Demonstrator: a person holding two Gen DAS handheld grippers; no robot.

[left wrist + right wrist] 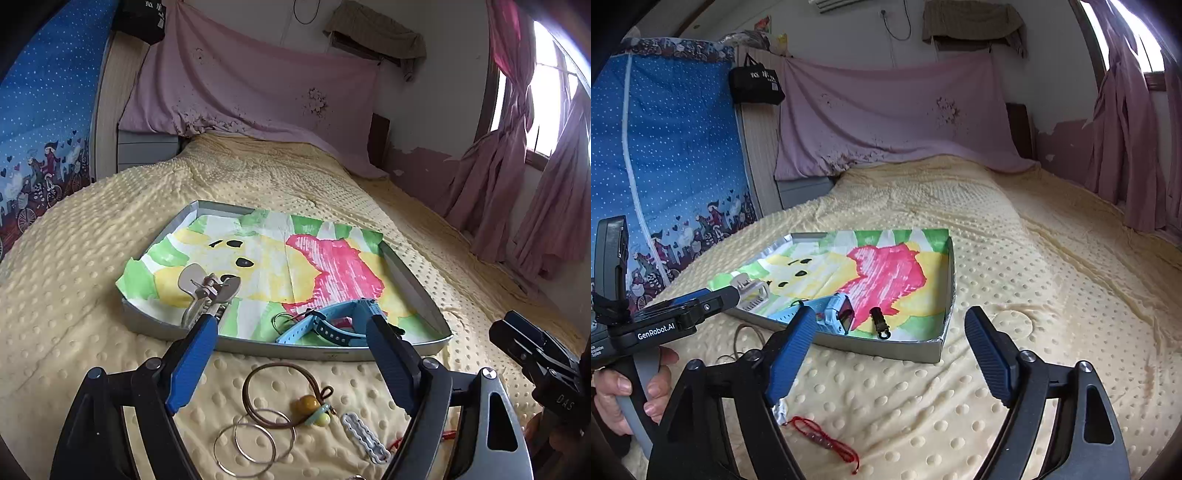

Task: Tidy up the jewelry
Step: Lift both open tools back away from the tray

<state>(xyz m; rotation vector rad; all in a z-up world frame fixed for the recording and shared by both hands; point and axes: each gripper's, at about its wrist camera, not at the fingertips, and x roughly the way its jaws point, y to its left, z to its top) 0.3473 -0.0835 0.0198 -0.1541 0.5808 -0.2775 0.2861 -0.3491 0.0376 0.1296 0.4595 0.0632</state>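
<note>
- Rings, two thin metal ones overlapping, lay on the bed closest to the left lens, low between the left gripper's spread blue fingers.
- Touching the rings, a brown cord loop with yellow beads sat just beyond, and a white wavy hair clip lay beside the beads, its long axis running toward the lower right.
- Both of the left gripper's fingers stood wide and held nothing; the beige claw clip near the left fingertip looked to rest in the tray, though whether the tip touched it was hard to judge.
- Inside the grey tray, on its painted paper liner, a light blue watch lay near the front wall with its strap stretched left to right, and a small dark clasp lay just right of it.
- Right gripper hovered over the bed short of the tray, fingers wide and empty.
- A red string bracelet lay on the bed below the right gripper's left finger, long axis slanting down to the right, well apart from the tray.
- By my reading, the rings, cord and white clip were nearer the left gripper, almost under its fingers, while the red bracelet fell to the right one; each piece had to travel forward over the tray's front wall.
</note>
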